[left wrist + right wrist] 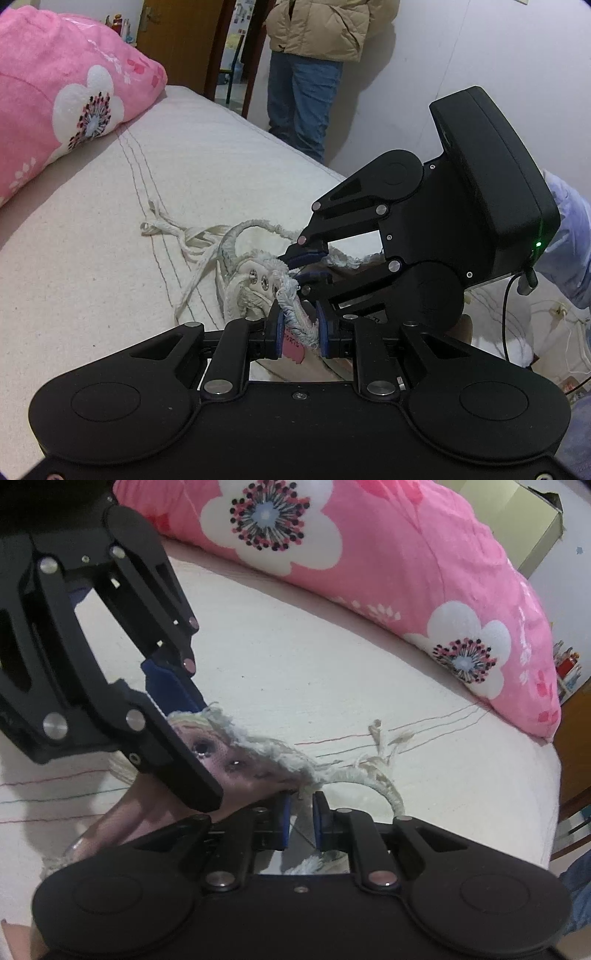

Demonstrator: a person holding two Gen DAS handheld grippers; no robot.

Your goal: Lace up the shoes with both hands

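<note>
While both tools crowd over the pale frayed shoe on the cream bed sheet, the left gripper is clamped on the shoe's fringed tongue edge, with a pink tag caught between its blue pads and the fabric bunched straight ahead of its fingertips. Just beyond and slightly to its right, the right gripper comes in from the side, its jaws standing a little apart around a ragged strand near the metal eyelets; I cannot tell whether it truly pinches anything. From the right wrist view, the right tool's pads show a narrow gap with a wisp of fringe rising between them, and the eyelet flap lies ahead and to the left, half hidden behind the other tool. The lace runs away from both tools, its long line stretching forward and left from the left gripper to knotted loose ends well out on the sheet. My guess is that the right tool, being nearer the eyelets, should do the threading while the left steadies the shoe. A pink flowered quilt lies beyond.
</note>
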